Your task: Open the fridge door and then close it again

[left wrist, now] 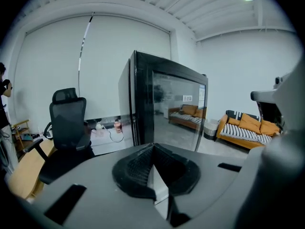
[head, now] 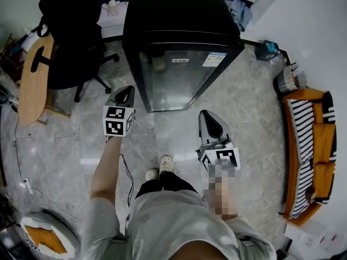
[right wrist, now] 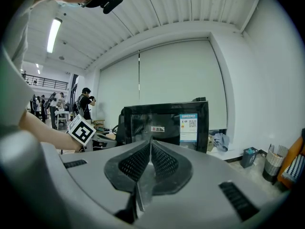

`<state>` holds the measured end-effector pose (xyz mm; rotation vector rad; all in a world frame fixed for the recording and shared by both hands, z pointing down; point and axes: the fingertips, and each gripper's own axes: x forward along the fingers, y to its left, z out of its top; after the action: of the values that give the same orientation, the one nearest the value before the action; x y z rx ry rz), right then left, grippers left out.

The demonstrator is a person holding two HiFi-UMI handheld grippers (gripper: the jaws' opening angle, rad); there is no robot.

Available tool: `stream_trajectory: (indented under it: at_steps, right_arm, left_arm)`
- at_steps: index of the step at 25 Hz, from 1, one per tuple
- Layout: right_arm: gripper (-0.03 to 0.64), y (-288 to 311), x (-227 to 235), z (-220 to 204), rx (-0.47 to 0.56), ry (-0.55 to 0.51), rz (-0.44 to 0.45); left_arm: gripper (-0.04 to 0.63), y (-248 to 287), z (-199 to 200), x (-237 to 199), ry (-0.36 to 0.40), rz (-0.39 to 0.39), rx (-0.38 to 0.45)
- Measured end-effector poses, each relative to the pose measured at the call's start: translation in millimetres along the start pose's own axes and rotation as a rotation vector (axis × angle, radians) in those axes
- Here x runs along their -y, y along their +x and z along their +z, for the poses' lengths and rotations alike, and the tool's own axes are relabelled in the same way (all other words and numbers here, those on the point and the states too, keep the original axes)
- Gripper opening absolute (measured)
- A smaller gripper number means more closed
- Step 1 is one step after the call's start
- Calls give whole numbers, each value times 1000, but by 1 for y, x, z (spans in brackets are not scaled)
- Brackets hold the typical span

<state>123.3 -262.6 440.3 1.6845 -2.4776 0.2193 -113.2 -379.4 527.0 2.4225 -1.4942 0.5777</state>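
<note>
Your left tool [head: 128, 93] hangs just beside the closed glass door [head: 176, 77] of the fridge [head: 179, 15], jaws together on nothing. Your right tool [head: 212, 124] is pinched empty too. Pressed shut against the door edge, the left tool may skid off without catching it.

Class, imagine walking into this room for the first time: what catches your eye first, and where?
The black glass-door fridge stands straight ahead of the person. The left gripper and right gripper, both shut and empty, point toward it. An orange striped sofa sits along the right side.
</note>
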Motion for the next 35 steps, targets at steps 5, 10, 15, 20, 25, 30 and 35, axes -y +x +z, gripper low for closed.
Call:
stream_trajectory:
  at_steps: [5,10,15,20,25,30,35]
  right_arm:
    - [25,-11,-7,7,16,-9,-4]
    - [25,-23,-16,14,34,-14,-13]
    - [25,-40,-25,22,55,-19,-26]
    - [25,-57,-34,29,73,-24,-40]
    - [25,-75,-42,34,93,-33,-54]
    - [25,-89,-51,40,108,-40,-67]
    - [25,-102,-64,42,124,-45,-81]
  left_arm:
    - [15,-34,3,17,-9,-20,46]
    - [15,-69,11,32,-6,-43,104]
    - [15,-106,28,54,30,-74,162]
    - [15,-141,41,72,57,-92,221]
    - [15,-171,48,85,57,-100,275]
    - [15,-197,54,90,47,-103,326]
    - [14,-223,59,93,71,-98,377]
